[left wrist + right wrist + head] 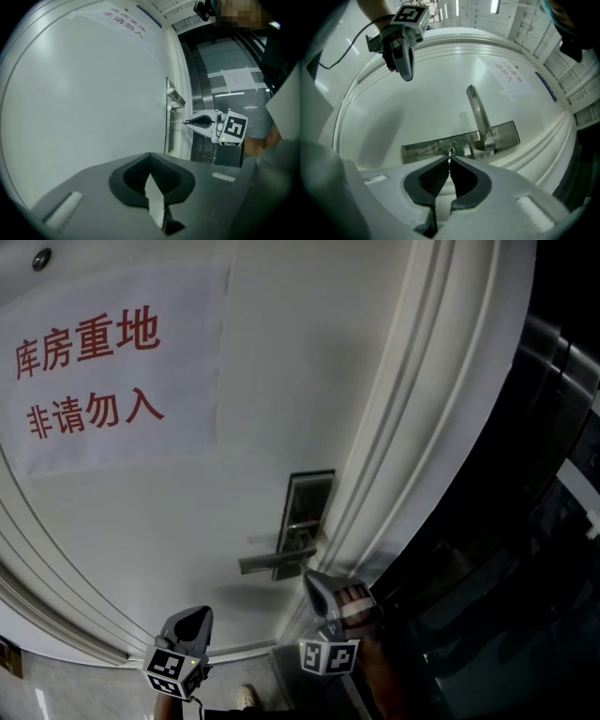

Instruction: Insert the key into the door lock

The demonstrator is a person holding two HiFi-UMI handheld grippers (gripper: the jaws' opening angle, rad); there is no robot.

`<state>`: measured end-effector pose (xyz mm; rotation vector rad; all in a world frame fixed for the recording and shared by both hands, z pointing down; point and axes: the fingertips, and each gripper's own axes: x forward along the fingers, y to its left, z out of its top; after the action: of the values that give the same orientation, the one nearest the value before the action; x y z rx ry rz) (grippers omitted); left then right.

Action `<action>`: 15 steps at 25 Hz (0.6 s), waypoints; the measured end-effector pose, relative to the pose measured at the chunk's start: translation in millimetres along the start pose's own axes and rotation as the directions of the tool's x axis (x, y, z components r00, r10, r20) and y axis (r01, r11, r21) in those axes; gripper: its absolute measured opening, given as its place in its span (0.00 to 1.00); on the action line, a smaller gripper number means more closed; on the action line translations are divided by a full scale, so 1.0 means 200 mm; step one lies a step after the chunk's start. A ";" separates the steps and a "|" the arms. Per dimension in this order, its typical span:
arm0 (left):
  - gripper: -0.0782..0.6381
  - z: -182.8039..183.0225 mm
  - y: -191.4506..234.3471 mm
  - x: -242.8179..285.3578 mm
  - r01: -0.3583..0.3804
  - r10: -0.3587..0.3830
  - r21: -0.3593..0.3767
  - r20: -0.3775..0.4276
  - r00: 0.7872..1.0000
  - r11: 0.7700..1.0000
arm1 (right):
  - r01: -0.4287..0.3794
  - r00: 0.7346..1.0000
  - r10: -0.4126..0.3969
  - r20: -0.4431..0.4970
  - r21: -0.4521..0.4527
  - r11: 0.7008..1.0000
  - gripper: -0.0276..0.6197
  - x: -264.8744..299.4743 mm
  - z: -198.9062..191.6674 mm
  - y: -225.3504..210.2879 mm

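Observation:
The key (pixel 449 160) is a thin metal blade pinched at the tips of my right gripper (pixel 450 158), which is shut on it. Its tip sits at the keyhole (pixel 450 151) in the steel lock plate (pixel 506 133) on the white door (pixel 187 512). The left gripper view shows the key (pixel 177 123) as level, bridging my right gripper (pixel 188 123) and the lock plate (pixel 168 117). The lever handle (pixel 478 112) sticks out beside the keyhole. My left gripper (pixel 150 155) is shut with nothing in it, hanging off to the left of the lock (pixel 309 512) and apart from the door.
A paper sign with red characters (pixel 103 371) is stuck high on the door. Ridged white frame moulding (pixel 412 427) runs right of the lock, with dark glass panels (pixel 525 521) beyond. A shoe (pixel 246 697) shows on the floor below.

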<state>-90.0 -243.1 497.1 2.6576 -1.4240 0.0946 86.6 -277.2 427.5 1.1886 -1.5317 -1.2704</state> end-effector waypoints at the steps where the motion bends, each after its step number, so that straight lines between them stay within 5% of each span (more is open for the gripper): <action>1: 0.11 0.00 0.00 0.00 0.001 -0.001 0.000 0.000 1.000 1.000 | -0.005 1.000 0.005 -0.005 -0.022 1.000 0.06 0.00 0.00 0.00; 15: 0.11 -0.01 -0.04 -0.01 0.011 -0.011 -0.006 -0.003 1.000 1.000 | -0.018 0.999 0.013 -0.041 -0.132 0.991 0.06 0.00 0.00 0.00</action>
<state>-85.1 -236.1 498.5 2.6588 -1.4057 0.0935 86.9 -277.1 428.2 1.1083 -1.4030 -1.3095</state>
